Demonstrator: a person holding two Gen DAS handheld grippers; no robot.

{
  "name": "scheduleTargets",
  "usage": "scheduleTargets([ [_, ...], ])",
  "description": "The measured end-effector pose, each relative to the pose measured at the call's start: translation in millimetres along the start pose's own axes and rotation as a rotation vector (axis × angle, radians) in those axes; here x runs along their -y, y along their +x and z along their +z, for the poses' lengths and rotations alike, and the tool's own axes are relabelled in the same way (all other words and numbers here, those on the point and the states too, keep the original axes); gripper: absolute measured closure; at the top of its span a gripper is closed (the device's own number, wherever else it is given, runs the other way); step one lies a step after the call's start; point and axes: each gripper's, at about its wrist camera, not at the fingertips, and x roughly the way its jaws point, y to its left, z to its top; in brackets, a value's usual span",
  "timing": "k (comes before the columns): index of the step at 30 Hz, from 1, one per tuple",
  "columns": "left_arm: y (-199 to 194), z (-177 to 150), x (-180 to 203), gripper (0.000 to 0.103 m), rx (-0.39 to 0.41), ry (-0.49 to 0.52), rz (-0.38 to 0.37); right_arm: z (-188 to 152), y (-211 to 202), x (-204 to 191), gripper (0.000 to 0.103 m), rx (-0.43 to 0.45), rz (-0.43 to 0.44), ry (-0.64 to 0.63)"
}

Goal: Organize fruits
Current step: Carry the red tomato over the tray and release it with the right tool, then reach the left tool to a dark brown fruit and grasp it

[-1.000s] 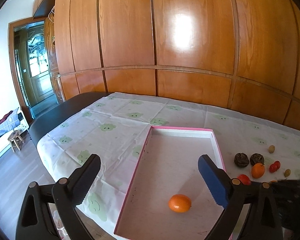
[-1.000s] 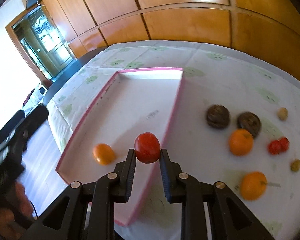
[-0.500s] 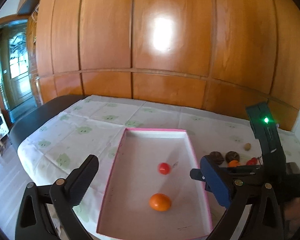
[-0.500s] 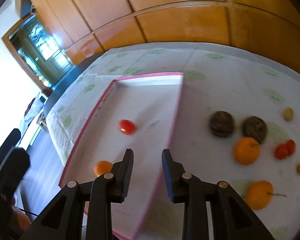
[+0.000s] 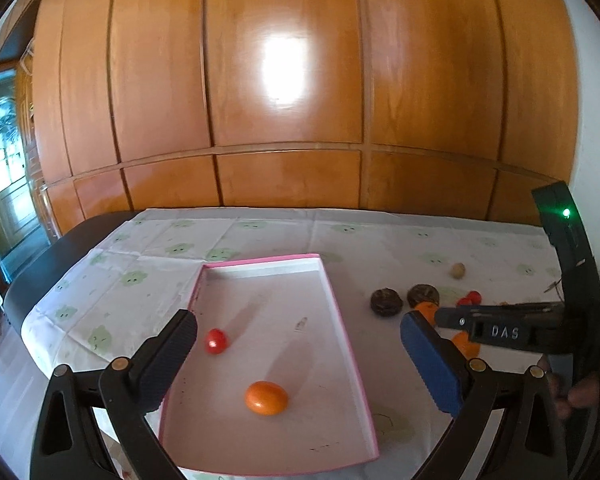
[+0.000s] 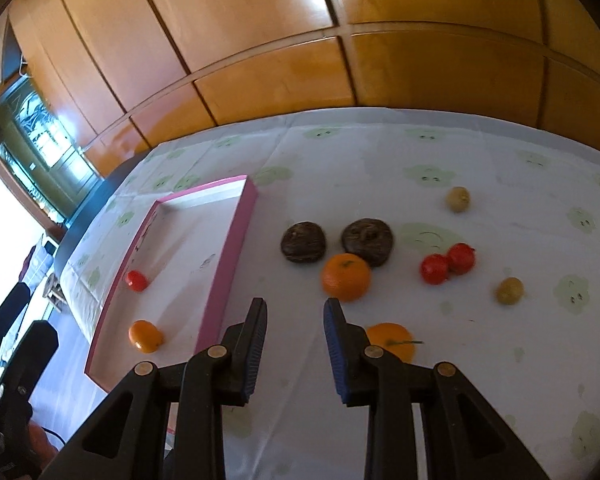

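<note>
A pink-rimmed white tray [image 5: 342, 320] [image 6: 236, 248] lies on the tablecloth. Inside it are a small red tomato [image 5: 216, 341] [image 6: 137, 281] against the left wall and a small orange fruit [image 5: 266, 398] [image 6: 145, 335] nearer the front. My left gripper [image 5: 296, 322] stands wide open above the tray's front half, holding nothing. My right gripper [image 6: 295, 306] [image 5: 444, 318] hangs over the cloth just right of the tray, its jaws a narrow gap apart with nothing between them. An orange [image 6: 346, 277] lies just beyond its tips, and another orange with a stem [image 6: 392, 340] is partly hidden behind its right finger.
Right of the tray lie two dark wrinkled fruits [image 6: 303, 242] [image 6: 367, 242], two red tomatoes [image 6: 435, 269], and two small yellowish fruits [image 6: 457, 199] [image 6: 509, 290]. A wooden panelled wall [image 5: 284, 80] stands behind the table. The table's left edge drops to the floor.
My right gripper let go of the red tomato, which rolled to the tray's left wall. That gripper then moved right, off the tray and over the cloth. The left view swung rightward.
</note>
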Motion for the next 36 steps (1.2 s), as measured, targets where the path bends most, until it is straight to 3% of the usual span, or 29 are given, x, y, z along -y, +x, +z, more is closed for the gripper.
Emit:
scheduleTargets([
  [13, 0.6, -4.8, 28.4, 0.001, -0.022, 0.070, -0.026, 0.1, -16.7, 23.5, 0.074, 0.031, -0.018, 0.021],
  [18, 7.7, -7.2, 34.9, 0.000, -0.050, 0.088, -0.036, 10.8, -28.9, 42.8, 0.074, 0.047, -0.063, 0.007],
  [23, 25.2, -12.3, 33.1, 0.001, -0.135, 0.056, -0.092, 29.2, -48.0, 78.5, 0.073, 0.072, -0.163, -0.009],
  [26, 39.4, -16.1, 29.6, 0.008, -0.208, 0.017, -0.146, 39.2, -53.2, 103.8, 0.072, 0.069, -0.241, -0.023],
  [32, 59.5, -14.5, 31.9, 0.022, -0.273, 0.011, -0.182, 44.6, -44.5, 149.7, 0.072, 0.044, -0.338, -0.002],
  [36, 74.0, -6.1, 40.5, 0.042, -0.298, 0.044, -0.210, 46.1, -40.3, 167.7, 0.072, 0.013, -0.307, 0.087],
])
